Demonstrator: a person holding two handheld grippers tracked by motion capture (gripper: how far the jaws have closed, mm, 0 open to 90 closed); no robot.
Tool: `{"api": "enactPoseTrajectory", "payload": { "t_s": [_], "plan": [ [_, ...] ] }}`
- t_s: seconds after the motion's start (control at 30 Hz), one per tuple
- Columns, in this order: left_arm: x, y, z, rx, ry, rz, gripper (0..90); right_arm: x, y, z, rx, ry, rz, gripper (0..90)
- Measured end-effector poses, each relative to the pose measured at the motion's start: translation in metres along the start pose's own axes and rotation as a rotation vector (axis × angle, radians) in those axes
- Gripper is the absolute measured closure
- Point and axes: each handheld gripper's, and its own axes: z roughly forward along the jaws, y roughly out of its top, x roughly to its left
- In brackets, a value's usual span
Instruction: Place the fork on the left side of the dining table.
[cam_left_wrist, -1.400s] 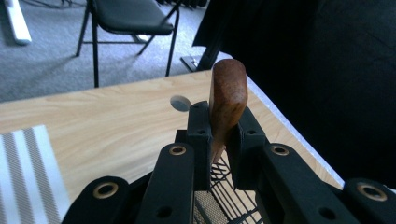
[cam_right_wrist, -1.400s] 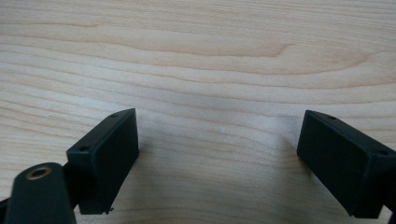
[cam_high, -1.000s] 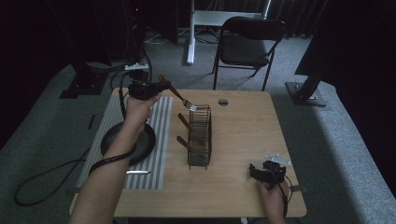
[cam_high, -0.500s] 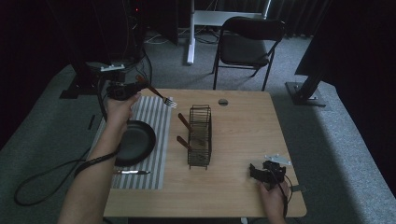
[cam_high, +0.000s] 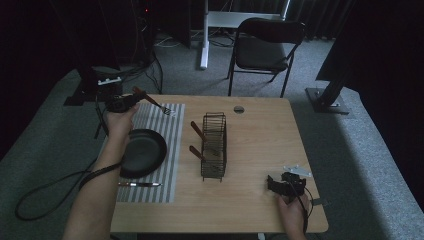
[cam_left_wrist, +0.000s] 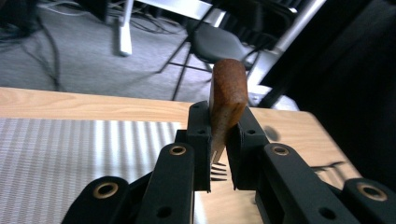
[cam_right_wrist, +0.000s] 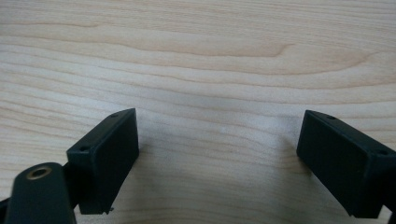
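Observation:
A fork (cam_high: 152, 102) with a brown wooden handle (cam_left_wrist: 226, 100) is held in the air over the far left corner of the table, tines pointing right and down above the striped mat (cam_high: 172, 135). My left gripper (cam_high: 131, 100) is shut on its handle, seen close in the left gripper view (cam_left_wrist: 218, 154) with the tines below the jaws. My right gripper (cam_high: 272, 184) rests on the wood at the near right, open, with bare tabletop (cam_right_wrist: 219, 135) between its jaws.
A black pan (cam_high: 142, 152) lies on the mat, with a knife (cam_high: 139, 184) near the mat's front edge. A black wire rack (cam_high: 214, 145) stands mid-table holding two wooden-handled utensils. A small white object (cam_high: 297, 170) lies beside the right gripper. A chair (cam_high: 267, 47) stands beyond the table.
My left gripper has carried the fork left and back, away from the rack to the table's far left corner. The right gripper has stayed put.

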Motion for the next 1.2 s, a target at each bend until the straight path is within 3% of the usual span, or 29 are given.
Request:
{"api": "enactPoseTrajectory", "payload": {
  "t_s": [0.1,0.2,0.3,0.43,0.7,0.93,1.2],
  "plan": [
    [0.01,-0.007,0.002,-0.024,0.005,-0.016,80.5,0.0,0.0,0.0,0.0,0.0,0.0,12.7],
    [0.026,-0.016,0.008,-0.036,0.001,-0.085,80.5,0.0,0.0,0.0,0.0,-0.001,0.0,12.8],
    [0.038,-0.024,0.015,-0.003,0.052,-0.082,80.5,0.0,0.0,0.0,0.001,-0.001,0.001,12.8],
    [0.054,-0.034,0.019,0.011,0.083,-0.15,80.5,0.0,0.0,0.0,0.0,-0.001,0.001,12.8],
    [0.061,-0.041,0.027,0.034,0.134,-0.167,80.5,0.0,0.0,0.0,0.0,-0.001,0.001,12.8],
    [0.062,-0.046,0.037,0.068,0.127,-0.176,80.5,0.0,0.0,0.0,0.0,-0.001,0.001,12.8],
    [0.072,-0.053,0.041,0.051,0.099,-0.245,80.5,0.0,0.0,0.0,0.0,-0.001,0.0,12.8]
  ]
}}
